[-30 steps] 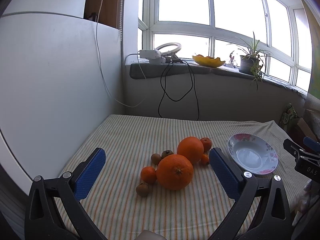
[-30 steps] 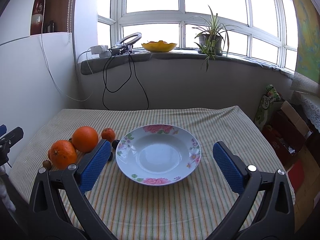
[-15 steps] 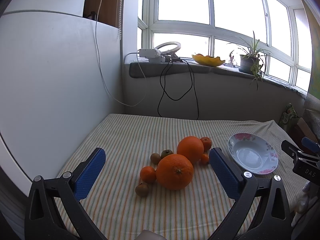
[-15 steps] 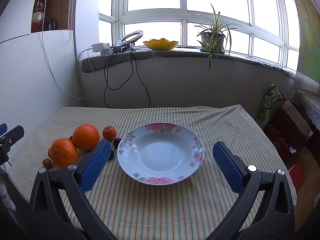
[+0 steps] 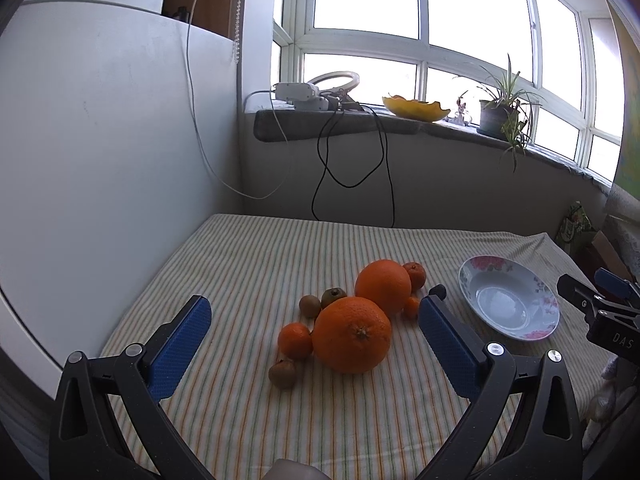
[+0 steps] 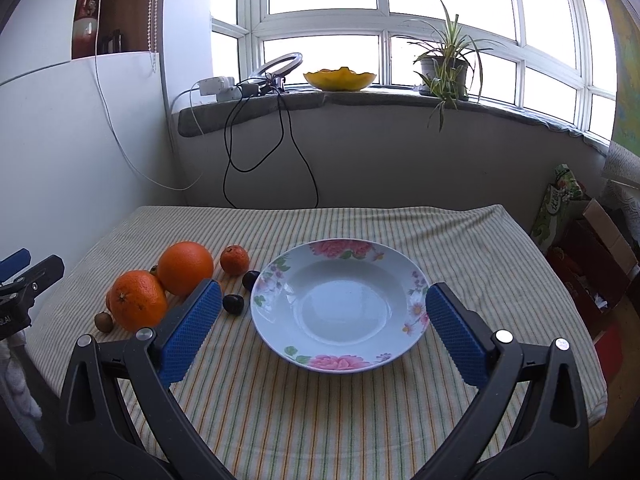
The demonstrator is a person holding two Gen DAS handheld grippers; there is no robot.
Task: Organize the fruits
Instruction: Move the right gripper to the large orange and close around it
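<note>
Striped tablecloth [image 5: 248,264], oranges [image 5: 352,334] between open left claw [image 5: 314,318]

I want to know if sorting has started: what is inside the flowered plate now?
Nothing is inside the flowered plate; its whole white basin shows, bare. The oranges and small fruits lie on the striped cloth beside it. What is under the plate cannot be seen.

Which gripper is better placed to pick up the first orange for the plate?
Left. The left gripper is open, with the near orange framed between its fingers. The right gripper frames the empty plate, with the fruit off to its left.
</note>
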